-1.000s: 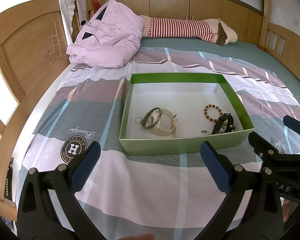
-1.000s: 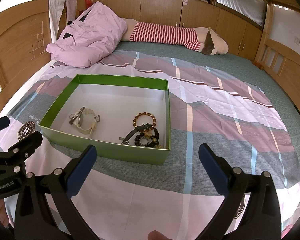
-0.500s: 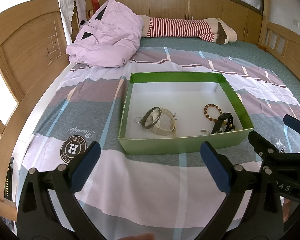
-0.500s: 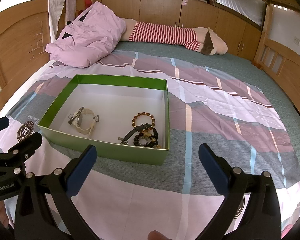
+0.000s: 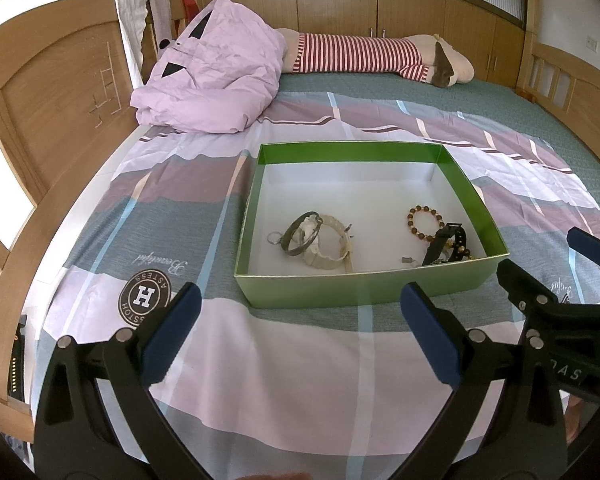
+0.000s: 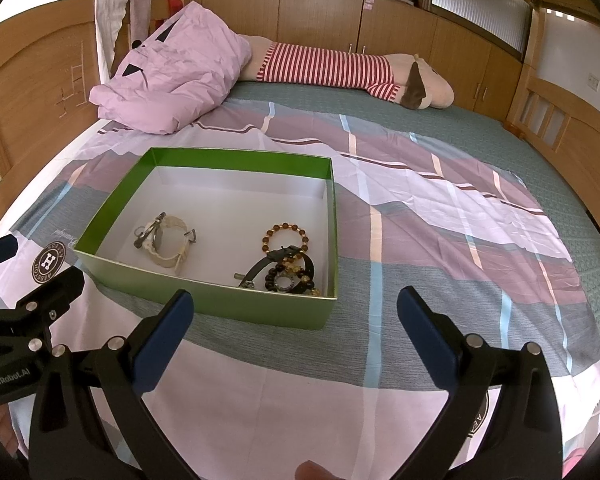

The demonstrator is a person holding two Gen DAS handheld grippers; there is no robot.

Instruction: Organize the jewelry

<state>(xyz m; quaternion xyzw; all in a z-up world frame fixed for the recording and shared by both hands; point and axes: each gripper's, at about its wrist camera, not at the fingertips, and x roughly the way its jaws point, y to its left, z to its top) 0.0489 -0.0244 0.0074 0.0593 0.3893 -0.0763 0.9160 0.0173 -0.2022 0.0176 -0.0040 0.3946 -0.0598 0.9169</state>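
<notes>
The right wrist view showed the tangle at the lower right corner of the green box (image 6: pixel 204 300) most plainly: a black strap (image 6: pixel 278 266) lying over dark beads (image 6: pixel 288 280) and, behind them, an amber bead bracelet (image 6: pixel 286 234). In the left wrist view that tangle sat at the right of the box, partly hidden by the near wall, while the cream watch (image 5: pixel 332 240) with a metal bangle (image 5: pixel 302 234) propped against it showed clearly in the middle of the frame.

Both grippers were held low over the patterned bedsheet (image 5: pixel 260 360), short of the box and pointing toward it. The left gripper (image 5: pixel 300 332) had its jaws spread wide, with nothing between the blue pads and nothing touched. The right gripper (image 6: pixel 296 336) stood equally wide and empty; it also appeared at the right edge of the left view, as the left one did at the left edge of the right view.

At the top of both frames lay a lilac quilt (image 6: pixel 172 80) and a striped plush toy (image 6: pixel 328 66).
</notes>
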